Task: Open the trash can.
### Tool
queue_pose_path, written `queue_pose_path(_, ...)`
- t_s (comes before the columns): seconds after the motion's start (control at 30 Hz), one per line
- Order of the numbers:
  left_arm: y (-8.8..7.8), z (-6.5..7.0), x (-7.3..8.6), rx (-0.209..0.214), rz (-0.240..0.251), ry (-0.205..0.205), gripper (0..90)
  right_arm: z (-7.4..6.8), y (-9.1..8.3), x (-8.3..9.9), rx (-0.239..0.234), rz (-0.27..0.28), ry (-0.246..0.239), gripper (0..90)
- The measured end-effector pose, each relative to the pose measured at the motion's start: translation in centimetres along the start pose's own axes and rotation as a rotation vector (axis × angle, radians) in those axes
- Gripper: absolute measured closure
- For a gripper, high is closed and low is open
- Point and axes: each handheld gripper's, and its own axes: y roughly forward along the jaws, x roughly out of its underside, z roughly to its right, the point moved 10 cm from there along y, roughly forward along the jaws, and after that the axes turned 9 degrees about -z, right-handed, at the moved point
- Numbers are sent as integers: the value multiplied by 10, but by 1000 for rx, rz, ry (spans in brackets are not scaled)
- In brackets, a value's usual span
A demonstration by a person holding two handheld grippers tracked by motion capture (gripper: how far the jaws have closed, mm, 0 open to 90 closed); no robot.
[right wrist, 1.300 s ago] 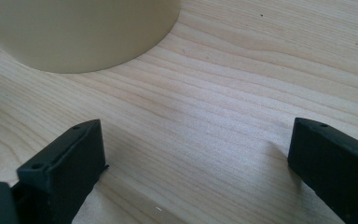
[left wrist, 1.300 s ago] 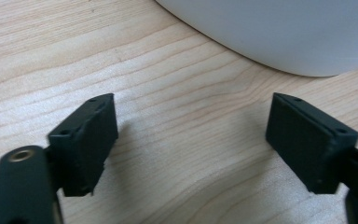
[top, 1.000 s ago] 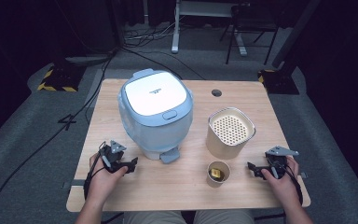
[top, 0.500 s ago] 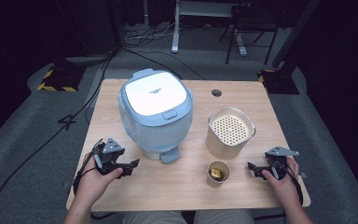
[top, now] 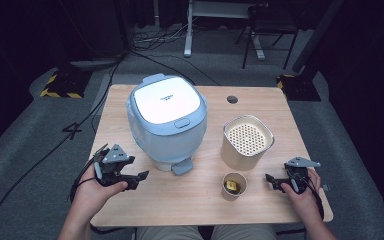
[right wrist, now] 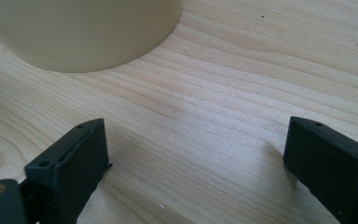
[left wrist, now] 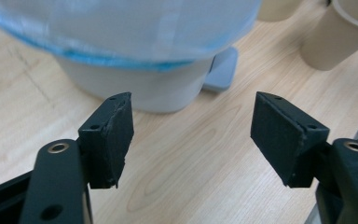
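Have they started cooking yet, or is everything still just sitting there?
Nothing looks done yet. The rice cooker has its lid shut, the basket with holes stands beside it, and the little cup has something yellowish inside. Nothing is in hand: the left gripper and right gripper are open, holding nothing. The whole job seems left.

A wooden table (top: 130, 102) stands on grey carpet (top: 25, 140), cables (top: 145, 42) and a chair (top: 267, 25) behind it.
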Motion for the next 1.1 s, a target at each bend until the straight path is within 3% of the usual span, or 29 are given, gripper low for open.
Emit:
queue_pose_path(0.03,-8,2,-5,4,10,35,331,0,0,0,0,0,0,64)
queue_pose_path(0.1,-12,4,-8,11,24,49,354,0,0,0,0,0,0,64)
queue_pose_path(0.17,-23,10,-18,49,83,104,366,0,0,0,0,0,0,64)
queue_pose_path(0.2,-23,10,-18,49,83,104,369,0,0,0,0,0,0,64)
queue_pose_path(0.23,-29,15,-26,85,132,124,373,0,0,0,0,0,0,64)
queue_pose_path(0.27,-29,15,-26,85,132,124,382,0,0,0,0,0,0,64)
queue_pose_path(0.3,-34,19,-32,117,166,145,386,0,0,0,0,0,0,64)
queue_pose_path(0.47,-44,23,-40,168,228,162,426,0,0,0,0,0,0,64)
queue_pose_path(0.5,-53,27,-49,221,308,156,471,0,0,0,0,0,0,64)
queue_pose_path(0.57,-61,30,-55,271,368,153,524,0,0,0,0,0,0,64)
queue_pose_path(0.87,-69,34,-74,313,423,185,589,0,0,0,-1,0,-1,64)
queue_pose_path(0.9,-73,32,-87,299,472,206,553,0,0,0,-1,0,-1,64)
queue_pose_path(1.0,-74,33,-95,310,481,201,569,0,0,0,-2,-1,0,65)
queue_pose_path(1.1,-71,34,-109,308,465,224,591,0,0,0,-2,-1,0,64)
